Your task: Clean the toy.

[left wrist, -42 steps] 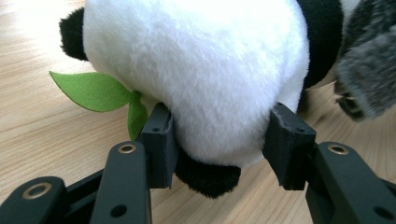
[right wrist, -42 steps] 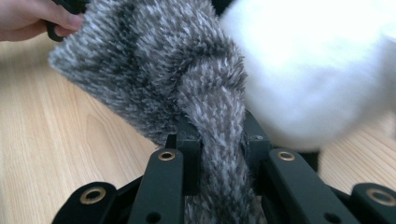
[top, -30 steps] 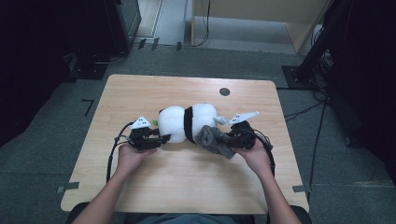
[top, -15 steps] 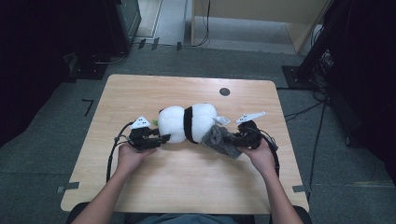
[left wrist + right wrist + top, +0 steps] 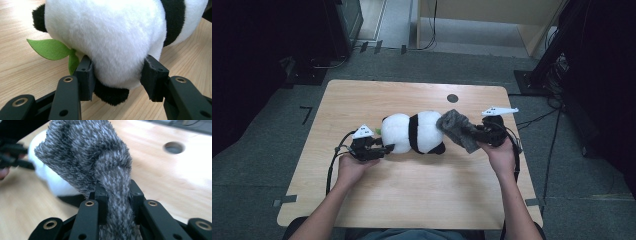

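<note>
Plush panda (image 5: 414, 132): a rounded soft toy of white pile with a black band and black limbs, lying on its side near the middle of the pale wood-grain desk (image 5: 412, 195). In the left gripper view the panda (image 5: 112, 37) bulges directly ahead of the left claw (image 5: 117, 75), whose two black jaws stand fairly wide and press into the white fur on either side, with a black paw just below them. A flat green felt leaf (image 5: 53, 50), pointed in shape, projects from the toy just beside one jaw of this claw. In the high view the left claw (image 5: 379, 149) sits at the end of the panda farthest from the right claw (image 5: 474, 135).

Grey cloth (image 5: 457, 130): a shaggy, mottled grey-and-white fabric, bunched and twisted. In the right gripper view the cloth (image 5: 95, 157) rises from between the narrowly set jaws of the right claw (image 5: 117, 195), which clamp its twisted part; its free, broader end spreads above and ahead of the jaws, hiding much of the panda beyond. In the high view the cloth lies between the right claw and the panda, its far end at the toy's upper edge.

A round dark hole (image 5: 452, 98) pierces the desk beyond the right claw. Black cables (image 5: 334, 160) trail from the left claw toward the desk's near edge.
</note>
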The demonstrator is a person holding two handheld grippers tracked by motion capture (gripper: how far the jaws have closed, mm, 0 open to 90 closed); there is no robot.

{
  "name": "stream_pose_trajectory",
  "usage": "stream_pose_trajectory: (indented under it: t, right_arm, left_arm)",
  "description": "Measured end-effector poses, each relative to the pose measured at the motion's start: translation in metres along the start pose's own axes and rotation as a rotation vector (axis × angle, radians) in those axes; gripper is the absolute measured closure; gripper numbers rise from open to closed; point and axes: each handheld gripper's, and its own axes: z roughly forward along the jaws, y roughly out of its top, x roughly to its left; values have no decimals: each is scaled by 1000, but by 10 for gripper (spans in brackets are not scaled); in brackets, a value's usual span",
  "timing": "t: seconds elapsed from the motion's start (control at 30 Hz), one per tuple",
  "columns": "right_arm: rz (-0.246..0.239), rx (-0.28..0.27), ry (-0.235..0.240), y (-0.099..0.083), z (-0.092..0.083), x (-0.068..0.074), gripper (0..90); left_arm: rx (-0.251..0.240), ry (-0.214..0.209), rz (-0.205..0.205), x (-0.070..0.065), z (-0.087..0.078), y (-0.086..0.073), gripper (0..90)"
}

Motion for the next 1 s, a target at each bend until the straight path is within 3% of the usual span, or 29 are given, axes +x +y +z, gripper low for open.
stream_pose_trajectory:
  t: [0.17, 0.27, 0.37, 0.6, 1.0]
  right_arm:
    - [58, -40, -59, 11, -1, -13, 760]
    - [67, -25, -79, 13, 10, -16, 759]
    - [82, -15, -55, 14, 25, -14, 758]
    - [99, -17, 70, 15, 47, -4, 756]
    - [67, 31, 63, 6, 62, 1, 756]
  left_arm:
    - [-2, -5, -2, 1, 0, 0, 495]
    - [-5, -6, -7, 1, 0, 0, 494]
    - [-3, -7, -5, 1, 0, 0, 494]
    - [-7, -9, -6, 2, 1, 0, 491]
    - [-5, -8, -6, 3, 2, 1, 490]
